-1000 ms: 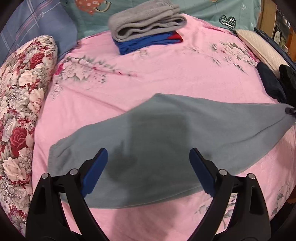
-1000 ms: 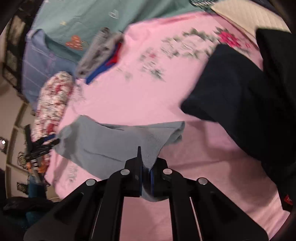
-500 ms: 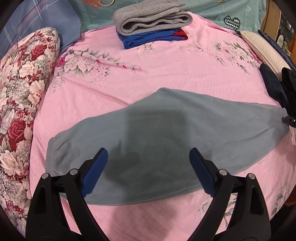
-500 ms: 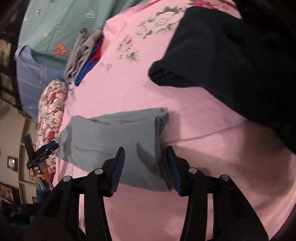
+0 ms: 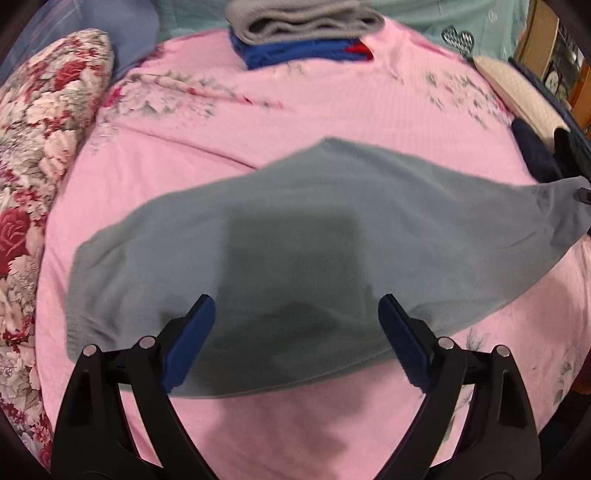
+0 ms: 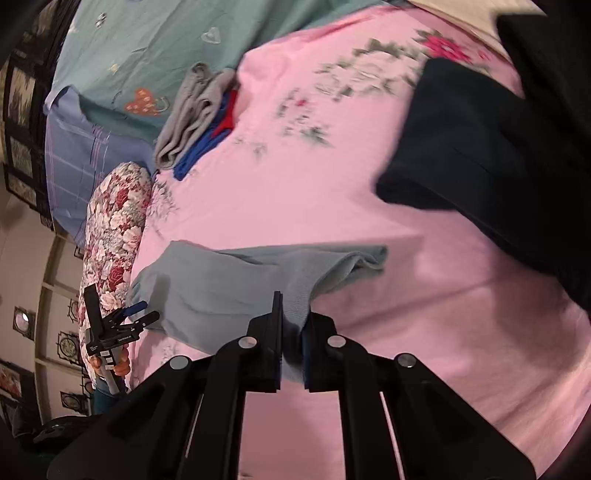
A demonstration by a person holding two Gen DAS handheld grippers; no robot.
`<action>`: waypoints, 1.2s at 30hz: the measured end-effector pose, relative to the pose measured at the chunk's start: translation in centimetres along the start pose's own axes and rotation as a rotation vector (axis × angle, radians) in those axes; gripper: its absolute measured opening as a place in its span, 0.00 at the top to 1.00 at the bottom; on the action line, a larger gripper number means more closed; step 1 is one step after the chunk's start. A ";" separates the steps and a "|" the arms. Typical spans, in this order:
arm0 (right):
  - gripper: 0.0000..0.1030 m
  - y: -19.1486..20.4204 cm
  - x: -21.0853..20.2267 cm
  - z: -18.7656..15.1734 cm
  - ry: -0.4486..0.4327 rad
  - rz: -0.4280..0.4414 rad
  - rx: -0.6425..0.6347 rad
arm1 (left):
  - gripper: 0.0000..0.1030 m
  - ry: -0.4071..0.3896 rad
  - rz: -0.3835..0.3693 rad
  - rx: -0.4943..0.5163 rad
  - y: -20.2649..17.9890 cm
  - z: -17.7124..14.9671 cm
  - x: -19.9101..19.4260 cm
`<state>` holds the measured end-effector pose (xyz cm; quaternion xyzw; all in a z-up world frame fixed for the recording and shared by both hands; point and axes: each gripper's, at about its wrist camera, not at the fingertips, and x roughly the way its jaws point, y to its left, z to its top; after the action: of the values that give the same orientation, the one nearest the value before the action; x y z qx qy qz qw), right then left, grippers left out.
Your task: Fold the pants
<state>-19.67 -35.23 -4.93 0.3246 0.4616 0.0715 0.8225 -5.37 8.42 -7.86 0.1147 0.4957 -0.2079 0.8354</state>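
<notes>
Grey-blue pants [image 5: 295, 251] lie folded lengthwise across the pink floral bedspread [image 5: 332, 110]. My left gripper [image 5: 295, 332] is open and hovers above their near edge, holding nothing. My right gripper [image 6: 293, 332] is shut on one end of the pants [image 6: 236, 284], lifting that corner slightly off the bed. The right gripper's tip shows at the far right edge of the left wrist view [image 5: 583, 195]. The left gripper also shows in the right wrist view [image 6: 122, 325], at the pants' other end.
A folded stack of grey and blue clothes [image 5: 303, 33] sits at the far side of the bed. Dark clothes [image 6: 498, 166] lie to the right. A floral pillow [image 5: 33, 147] lies along the left. A cream cushion [image 5: 517, 96] lies at the back right.
My right gripper was shut on the pants' end, opened half a second ago, and has shut on it again. My left gripper stayed open and moved slightly nearer the pants.
</notes>
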 end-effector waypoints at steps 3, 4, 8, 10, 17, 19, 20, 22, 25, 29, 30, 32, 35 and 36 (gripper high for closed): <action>0.92 4.8 1.4 1.2 0.035 -0.011 -0.087 | 0.11 -0.053 -0.005 -0.054 2.7 -0.6 -2.1; 0.92 6.8 2.4 1.6 0.054 -0.016 -0.126 | 0.11 -0.068 -0.004 -0.071 3.6 -0.9 -2.6; 0.92 13.4 8.2 2.5 0.150 -0.016 -0.261 | 0.11 -0.096 0.000 -0.141 6.8 -2.6 -4.1; 0.92 16.5 12.0 2.2 0.209 -0.013 -0.326 | 0.11 -0.094 0.010 -0.157 7.9 -3.6 -4.5; 0.88 22.8 21.9 -1.3 0.402 -0.045 -0.507 | 0.11 -0.103 -0.006 -0.227 10.6 -5.7 -5.1; 0.76 23.6 22.7 -1.9 0.427 -0.036 -0.504 | 0.11 -0.104 -0.016 -0.247 10.9 -6.0 -5.0; 0.57 23.9 22.6 -1.8 0.436 -0.003 -0.489 | 0.11 -0.105 -0.022 -0.259 11.2 -6.2 -4.9; 0.46 24.0 21.1 -0.8 0.375 0.086 -0.438 | 0.11 -0.111 -0.033 -0.285 11.6 -6.5 -5.0; 0.46 23.5 19.4 0.2 0.329 0.172 -0.382 | 0.11 -0.121 -0.073 -0.347 12.6 -6.9 -5.2; 0.46 20.8 20.6 -0.1 0.370 0.234 -0.237 | 0.11 -0.100 -0.149 -0.469 13.9 -7.4 -4.8; 0.46 20.3 21.3 -0.4 0.372 0.198 -0.232 | 0.11 -0.081 -0.171 -0.512 14.4 -7.7 -4.6; 0.46 19.9 22.5 -1.2 0.379 0.135 -0.256 | 0.11 -0.052 -0.215 -0.588 15.1 -8.1 -4.2; 0.46 19.8 22.0 -1.4 0.355 0.184 -0.248 | 0.13 -0.015 -0.299 -0.718 16.4 -8.6 -3.2; 0.46 19.9 21.7 -1.3 0.346 0.212 -0.244 | 0.13 -0.011 -0.313 -0.754 16.7 -8.6 -2.9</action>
<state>-4.86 -10.05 -8.90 0.2524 0.5468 0.2674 0.7522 -5.64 27.39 -9.72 -0.2775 0.5440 -0.1367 0.7799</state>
